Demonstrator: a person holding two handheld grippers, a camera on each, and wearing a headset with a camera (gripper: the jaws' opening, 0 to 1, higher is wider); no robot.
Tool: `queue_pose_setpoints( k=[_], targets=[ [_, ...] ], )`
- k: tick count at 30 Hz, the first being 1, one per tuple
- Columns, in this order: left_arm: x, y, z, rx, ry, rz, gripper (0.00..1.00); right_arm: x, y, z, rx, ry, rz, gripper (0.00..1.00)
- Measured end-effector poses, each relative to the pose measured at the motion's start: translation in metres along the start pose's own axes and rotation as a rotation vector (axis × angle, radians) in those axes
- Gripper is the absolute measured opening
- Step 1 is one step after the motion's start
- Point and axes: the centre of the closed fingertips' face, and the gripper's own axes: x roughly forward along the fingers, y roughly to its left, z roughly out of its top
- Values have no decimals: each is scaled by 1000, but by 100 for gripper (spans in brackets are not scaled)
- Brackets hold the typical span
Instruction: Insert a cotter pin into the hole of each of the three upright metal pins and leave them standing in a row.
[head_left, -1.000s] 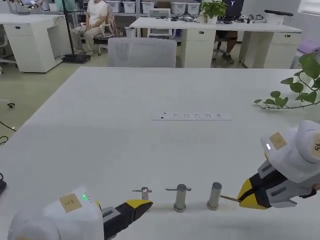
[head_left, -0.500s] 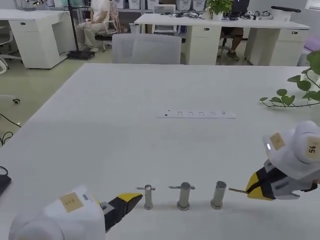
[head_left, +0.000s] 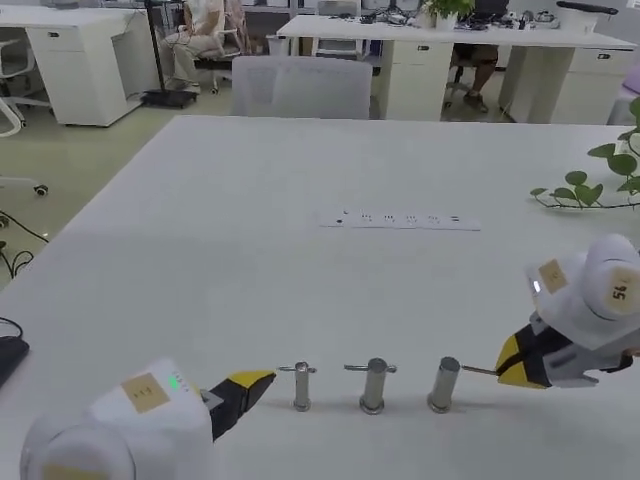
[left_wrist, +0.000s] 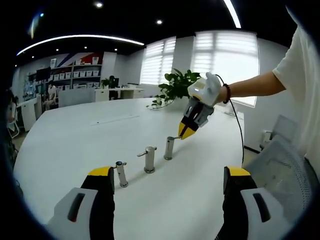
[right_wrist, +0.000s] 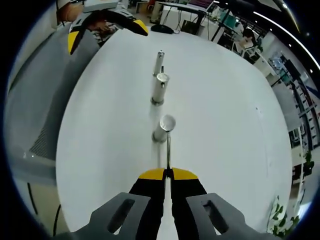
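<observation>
Three upright metal pins stand in a row near the table's front edge. The left pin (head_left: 302, 386) and middle pin (head_left: 373, 385) each carry a cotter pin crosswise near the top. My right gripper (head_left: 503, 363) is shut on a thin cotter pin (head_left: 480, 371), whose tip meets the right pin (head_left: 443, 385) just below its top. In the right gripper view the cotter pin (right_wrist: 168, 150) runs straight from the shut gripper (right_wrist: 167, 173) to that pin (right_wrist: 162, 129). My left gripper (left_wrist: 167, 172) is open and holds nothing, just left of the left pin (left_wrist: 120, 174).
A white power strip (head_left: 400, 220) lies flat mid-table. Plant leaves (head_left: 600, 180) hang over the right edge. A grey chair (head_left: 300, 88) stands at the far side, with desks and seated people beyond.
My left gripper has drawn back a little to the left, away from the left pin. The right gripper still holds the cotter pin against the right pin. The head camera has tilted.
</observation>
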Motion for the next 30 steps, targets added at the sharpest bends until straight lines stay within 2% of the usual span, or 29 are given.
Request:
queue_pose_setpoints(
  k=[9, 12, 16, 23, 30],
  targets=[
    [0, 2, -1, 5, 6, 4, 89, 0, -1, 4, -41, 9, 15, 4],
    [2, 0, 0, 2, 6, -6, 85, 1, -2, 5, -52, 12, 16, 4],
    [13, -10, 3, 51, 13, -45, 79, 1, -3, 5, -71, 18, 20, 4],
    [36, -17, 4, 82, 22, -69, 65, 4, -5, 3, -101, 27, 25, 4],
    [54, -20, -2, 76, 38, -78, 52, 5, -7, 1, -121, 26, 32, 4]
  ],
)
